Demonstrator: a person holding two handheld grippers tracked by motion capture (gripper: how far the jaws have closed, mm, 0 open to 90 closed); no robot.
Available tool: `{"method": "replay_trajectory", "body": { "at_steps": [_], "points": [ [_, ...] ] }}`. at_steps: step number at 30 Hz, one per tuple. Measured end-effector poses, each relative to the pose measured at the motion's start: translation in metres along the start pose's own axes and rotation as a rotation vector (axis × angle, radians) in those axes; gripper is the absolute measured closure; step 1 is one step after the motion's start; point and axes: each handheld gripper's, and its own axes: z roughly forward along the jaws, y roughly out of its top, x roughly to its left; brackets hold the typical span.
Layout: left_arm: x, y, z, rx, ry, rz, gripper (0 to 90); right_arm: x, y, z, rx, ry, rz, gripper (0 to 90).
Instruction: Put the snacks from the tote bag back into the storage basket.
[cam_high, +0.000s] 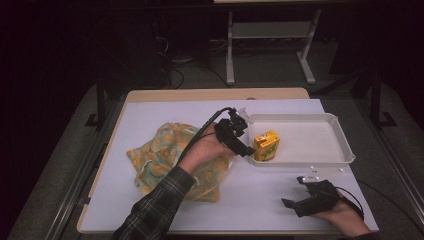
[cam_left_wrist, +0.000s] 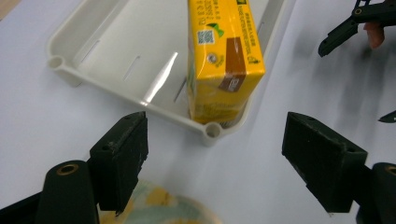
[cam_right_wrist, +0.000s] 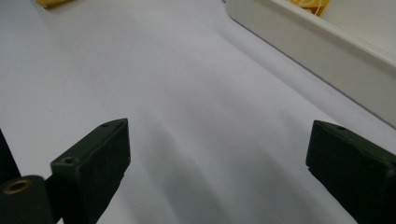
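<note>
Jaws of left gripper (cam_left_wrist: 215, 158) apart, empty; yellow juice carton (cam_left_wrist: 223, 56) upright in white tray (cam_left_wrist: 93, 79) corner, brown label patch.

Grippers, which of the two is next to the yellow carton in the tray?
The left gripper, jaws open beside the yellow carton; the right gripper sits apart, below the tray.

1. Setting: a lab or recording room, looking staged rather than domestic.
2. Table (cam_high: 150, 95): wooden-edged, sitting at centre frame and wearing a plain white sheet (cam_high: 260, 200).
3. Surroundings: lying dark across the upper half of the frame.
4. Cables (cam_high: 175, 60): trailing over the grey floor at upper centre.
5. Metal stand legs (cam_high: 230, 50): standing at upper right of centre.
6. Framing rails (cam_high: 90, 165): running along the table's left side.
</note>
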Motion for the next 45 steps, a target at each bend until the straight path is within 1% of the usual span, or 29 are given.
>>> {"method": "replay_trajectory", "body": {
  "at_steps": [1,2,3,4,6,8,9,12,15,16,18,20,21,22,23,24,25,27,31,32,34,35,37,38,39,40,44,45],
  "points": [
    [0.0,-0.002,-0.002,-0.016,0.002,-0.017,22.3,0.001,0.0,0.0,0.002,0.002,0.005,6.3],
    [0.001,-0.004,-0.005,-0.015,0.005,-0.013,22.3,0.0,0.0,0.0,-0.004,-0.002,-0.011,6.3],
    [0.001,-0.006,-0.008,-0.014,0.01,-0.013,22.3,0.0,0.001,0.0,-0.008,-0.001,-0.017,6.3],
    [0.002,-0.009,-0.012,-0.015,0.015,-0.007,22.3,0.001,0.002,-0.002,-0.019,-0.003,-0.004,6.3],
    [0.002,-0.014,-0.018,-0.029,0.016,-0.02,22.4,0.001,0.002,-0.003,-0.019,-0.004,-0.007,6.3],
    [0.004,-0.021,-0.026,-0.035,0.027,-0.018,22.4,0.0,0.003,-0.005,-0.03,-0.009,0.0,6.3],
    [0.005,-0.024,-0.028,-0.047,0.027,-0.032,22.5,0.0,0.004,-0.006,-0.035,-0.01,0.015,6.4],
    [0.006,-0.035,-0.038,-0.06,0.041,-0.052,22.8,-0.002,0.005,-0.007,-0.033,-0.014,0.011,7.0],
    [0.008,-0.045,-0.046,-0.064,0.049,-0.057,23.0,-0.001,0.007,-0.008,-0.032,-0.021,0.014,7.2],
    [0.007,-0.049,-0.048,-0.068,0.052,-0.069,23.0,0.0,0.008,-0.008,-0.026,-0.022,0.017,7.4],
    [0.008,-0.057,-0.053,-0.075,0.061,-0.076,23.3,0.0,0.01,-0.009,-0.032,-0.021,0.011,13.6],
    [0.007,-0.066,-0.058,-0.077,0.068,-0.079,23.5,0.0,0.012,-0.011,-0.033,-0.014,0.014,13.7],
    [0.007,-0.071,-0.06,-0.085,0.077,-0.082,23.5,0.001,0.012,-0.011,-0.028,-0.016,0.032,13.7],
    [0.007,-0.073,-0.062,-0.088,0.079,-0.082,23.6,0.001,0.013,-0.012,-0.028,-0.019,0.03,13.8],
    [0.006,-0.079,-0.064,-0.099,0.085,-0.09,23.7,0.0,0.014,-0.012,-0.031,-0.022,0.023,13.9],
    [0.005,-0.082,-0.066,-0.099,0.084,-0.091,23.7,0.001,0.014,-0.012,-0.03,-0.023,0.034,14.1],
    [0.005,-0.086,-0.069,-0.1,0.089,-0.083,23.7,0.0,0.015,-0.012,-0.031,-0.027,0.03,14.5],
    [0.004,-0.094,-0.072,-0.115,0.1,-0.089,23.7,0.0,0.017,-0.013,-0.036,-0.025,0.039,16.1],
    [0.004,-0.112,-0.079,-0.118,0.109,-0.101,23.7,-0.001,0.019,-0.015,-0.042,-0.025,0.032,24.6],
    [0.003,-0.117,-0.08,-0.129,0.116,-0.106,23.7,-0.001,0.02,-0.015,-0.043,-0.028,0.041,27.1],
    [0.003,-0.125,-0.083,-0.126,0.124,-0.105,23.7,-0.001,0.022,-0.016,-0.055,-0.032,0.036,32.1],
    [0.003,-0.129,-0.085,-0.126,0.125,-0.11,23.7,-0.002,0.023,-0.017,-0.057,-0.034,0.039,35.0],
    [0.003,-0.137,-0.089,-0.137,0.131,-0.121,23.6,-0.003,0.025,-0.019,-0.074,-0.032,0.03,42.3],
    [0.003,-0.14,-0.09,-0.136,0.136,-0.123,23.6,-0.003,0.026,-0.02,-0.078,-0.031,0.037,45.7],
    [0.003,-0.144,-0.092,-0.141,0.143,-0.128,23.5,-0.004,0.027,-0.021,-0.087,-0.03,0.027,48.8],
    [0.002,-0.148,-0.094,-0.147,0.147,-0.131,23.4,-0.004,0.027,-0.021,-0.093,-0.027,0.033,51.9],
    [0.0,-0.161,-0.102,-0.162,0.169,-0.139,22.8,-0.006,0.029,-0.022,-0.085,-0.03,0.037,63.4],
    [0.0,-0.164,-0.103,-0.162,0.171,-0.14,22.4,-0.007,0.03,-0.022,-0.091,-0.027,0.035,67.8]
  ]
}}
